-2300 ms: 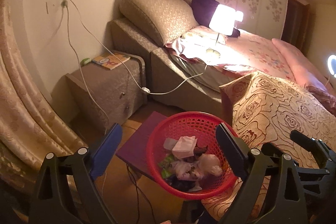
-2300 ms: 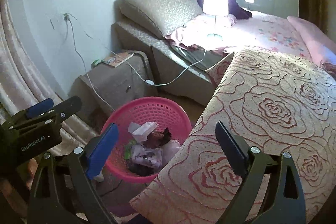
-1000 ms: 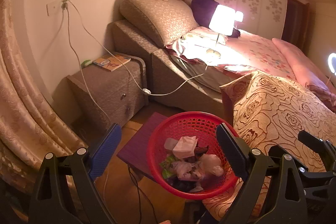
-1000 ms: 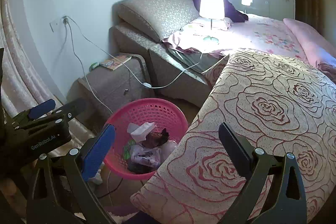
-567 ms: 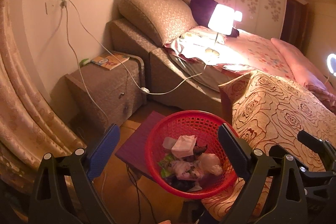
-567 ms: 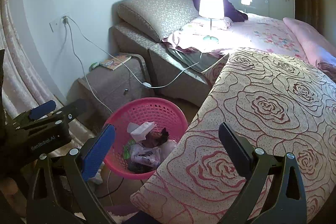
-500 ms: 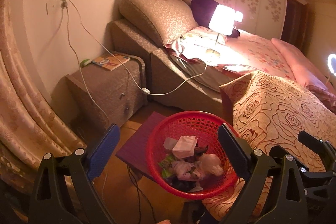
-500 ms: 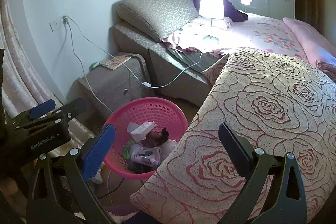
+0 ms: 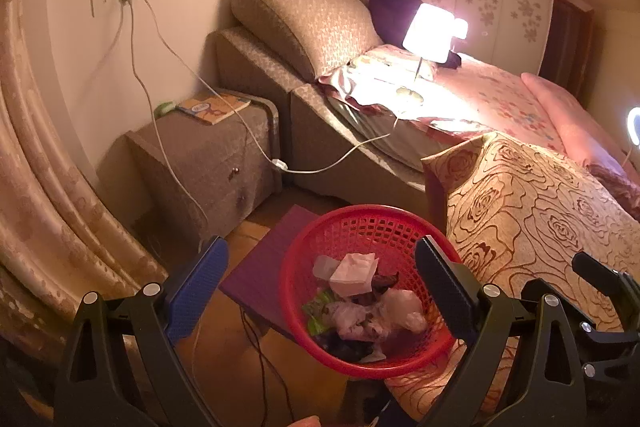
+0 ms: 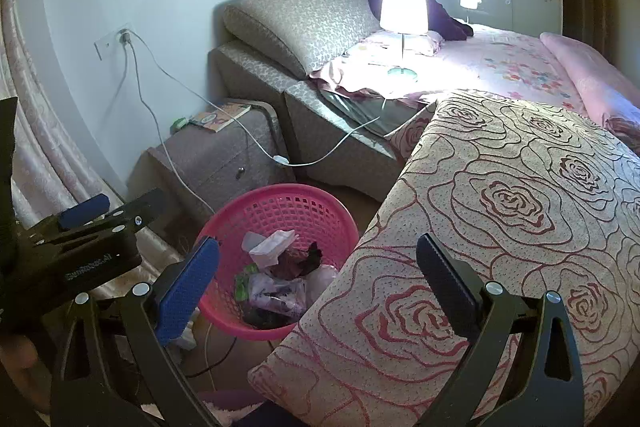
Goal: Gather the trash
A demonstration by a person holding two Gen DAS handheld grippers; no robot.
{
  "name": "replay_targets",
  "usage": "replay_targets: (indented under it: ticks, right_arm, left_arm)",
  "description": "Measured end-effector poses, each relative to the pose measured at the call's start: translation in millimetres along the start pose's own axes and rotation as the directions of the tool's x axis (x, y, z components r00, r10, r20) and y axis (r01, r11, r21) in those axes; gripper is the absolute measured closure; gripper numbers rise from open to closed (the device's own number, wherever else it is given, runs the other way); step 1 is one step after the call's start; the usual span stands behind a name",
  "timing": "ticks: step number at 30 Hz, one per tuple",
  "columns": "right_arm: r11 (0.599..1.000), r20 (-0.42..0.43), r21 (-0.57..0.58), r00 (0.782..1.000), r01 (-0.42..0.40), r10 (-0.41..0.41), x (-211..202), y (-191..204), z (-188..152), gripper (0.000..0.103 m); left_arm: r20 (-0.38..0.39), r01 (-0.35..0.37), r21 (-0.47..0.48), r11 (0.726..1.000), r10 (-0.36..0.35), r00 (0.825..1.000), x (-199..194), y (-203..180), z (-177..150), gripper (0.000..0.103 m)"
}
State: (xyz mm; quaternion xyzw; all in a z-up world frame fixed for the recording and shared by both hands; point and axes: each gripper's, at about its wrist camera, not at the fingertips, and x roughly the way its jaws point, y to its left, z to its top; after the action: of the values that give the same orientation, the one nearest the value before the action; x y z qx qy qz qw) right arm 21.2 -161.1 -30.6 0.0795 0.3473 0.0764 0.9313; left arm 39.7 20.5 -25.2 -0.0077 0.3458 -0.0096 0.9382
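A red plastic mesh basket (image 9: 352, 223) stands on the floor beside the bed and holds crumpled tissues and wrappers (image 9: 354, 269). It also shows in the right wrist view (image 10: 280, 205), with the trash (image 10: 276, 247) inside. My left gripper (image 9: 320, 293) is open and empty, held above the basket. My right gripper (image 10: 316, 281) is open and empty, above the basket's right rim and the bed edge. The left gripper's body (image 10: 84, 243) shows at the left of the right wrist view.
A rose-patterned blanket (image 10: 520, 211) covers the bed right of the basket. A lit lamp (image 10: 402, 11) stands on the bed. A nightstand (image 9: 208, 155) with a book stands by the wall, cables hanging across it. A purple mat (image 9: 264, 259) lies on the floor. A curtain (image 9: 44, 187) hangs at left.
Both grippers have drifted only slightly; the views are almost the same. The basket and trash have not moved.
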Motion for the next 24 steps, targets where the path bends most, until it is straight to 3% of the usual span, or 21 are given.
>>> replay_targets:
  ticks: [14, 24]
  right_arm:
    - [1.0, -0.008, 0.004, 1.0, -0.002, 0.002, 1.6, 0.2, -1.9, 0.007]
    - [0.999, 0.004, 0.024, 1.0, 0.022, -0.022, -7.4, -14.3, -0.3, 0.007]
  left_arm:
    - [-0.027, 0.006, -0.017, 1.0, -0.006, 1.0, 6.7, 3.2, -3.3, 0.012]
    - [0.015, 0.029, 0.01, 1.0, -0.029, 0.999, -2.9, -4.4, -3.0, 0.012]
